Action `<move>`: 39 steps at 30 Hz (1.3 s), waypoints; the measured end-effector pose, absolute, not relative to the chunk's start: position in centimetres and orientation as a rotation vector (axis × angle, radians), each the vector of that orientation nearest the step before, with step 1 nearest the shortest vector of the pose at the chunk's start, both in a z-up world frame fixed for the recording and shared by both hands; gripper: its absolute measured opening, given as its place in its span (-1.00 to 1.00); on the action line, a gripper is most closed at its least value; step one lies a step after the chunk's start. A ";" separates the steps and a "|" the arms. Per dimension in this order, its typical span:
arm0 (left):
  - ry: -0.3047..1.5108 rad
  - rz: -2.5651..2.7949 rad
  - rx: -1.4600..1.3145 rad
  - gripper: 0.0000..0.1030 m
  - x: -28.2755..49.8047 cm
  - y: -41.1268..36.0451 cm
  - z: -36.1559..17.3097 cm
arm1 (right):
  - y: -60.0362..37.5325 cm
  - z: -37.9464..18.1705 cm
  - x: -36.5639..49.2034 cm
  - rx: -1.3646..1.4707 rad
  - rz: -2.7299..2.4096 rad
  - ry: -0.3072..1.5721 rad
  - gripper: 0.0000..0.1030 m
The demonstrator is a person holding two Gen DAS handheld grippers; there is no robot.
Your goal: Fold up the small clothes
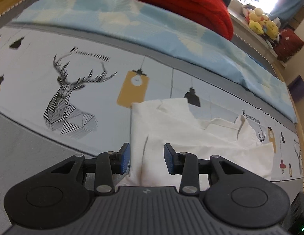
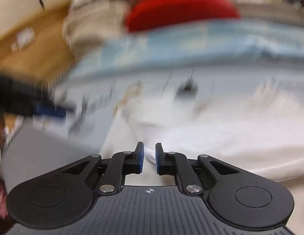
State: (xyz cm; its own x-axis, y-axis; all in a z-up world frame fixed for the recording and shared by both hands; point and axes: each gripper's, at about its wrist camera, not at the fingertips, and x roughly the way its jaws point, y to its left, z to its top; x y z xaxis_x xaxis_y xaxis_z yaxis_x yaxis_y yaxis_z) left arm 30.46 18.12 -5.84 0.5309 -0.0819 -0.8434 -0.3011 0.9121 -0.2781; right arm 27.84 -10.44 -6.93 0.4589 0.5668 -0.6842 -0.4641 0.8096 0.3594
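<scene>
White shirt (image 1: 191, 137) lies part-folded on the bed (image 1: 34, 90), on the printed sheet, near the front edge; collar end up toward the blue quilt (image 1: 132, 23), layers already stacked and a bit rumpled.

Left gripper (image 1: 147, 157): fingers partly open, straddling the shirt's near left edge. Pads don't look pressed on cloth, so I read it as holding nothing. Tool pitched steeply down at the bed, square to the hem.

Right gripper (image 2: 149, 157): fingers nearly closed, narrow gap, with a white fold of shirt between the pads. Looks pinched, but I can't tell whether the pads actually bear on it. Tool angled down over the shirt's near edge. Right view is heavily motion-blurred. The left gripper shows at that view's left edge, well off to the side.

Advice for this fold:
- Confirm the right pinch takes every layer you mean to carry, not just the top ply.
- Get the left closed on the matching edge before lifting, or the fold skews.
- Carry both edges level and parallel, lay down onto the collar side, then smooth.
- Slow the right hand; at this speed thin cloth may slip out.
</scene>
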 end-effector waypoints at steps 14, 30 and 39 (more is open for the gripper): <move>1.093 0.116 -0.492 -0.33 32.7 16.7 -11.8 | -20.5 -4.0 27.4 0.167 0.216 0.903 -0.21; 0.979 0.248 -0.265 -0.86 34.3 13.8 -10.4 | -34.3 -10.5 30.5 0.712 -0.080 1.048 -0.21; 1.049 0.246 -0.312 -0.84 34.8 14.5 -12.4 | -34.4 -12.2 30.9 0.848 -0.134 1.058 -0.99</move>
State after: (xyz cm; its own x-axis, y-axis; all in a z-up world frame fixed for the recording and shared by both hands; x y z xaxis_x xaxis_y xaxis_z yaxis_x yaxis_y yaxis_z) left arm 34.81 14.50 -12.41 0.4778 0.0507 -0.8770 -0.3447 0.9291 -0.1341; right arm 30.86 -34.42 -12.20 0.5142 0.2872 -0.8081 0.4792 0.6853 0.5484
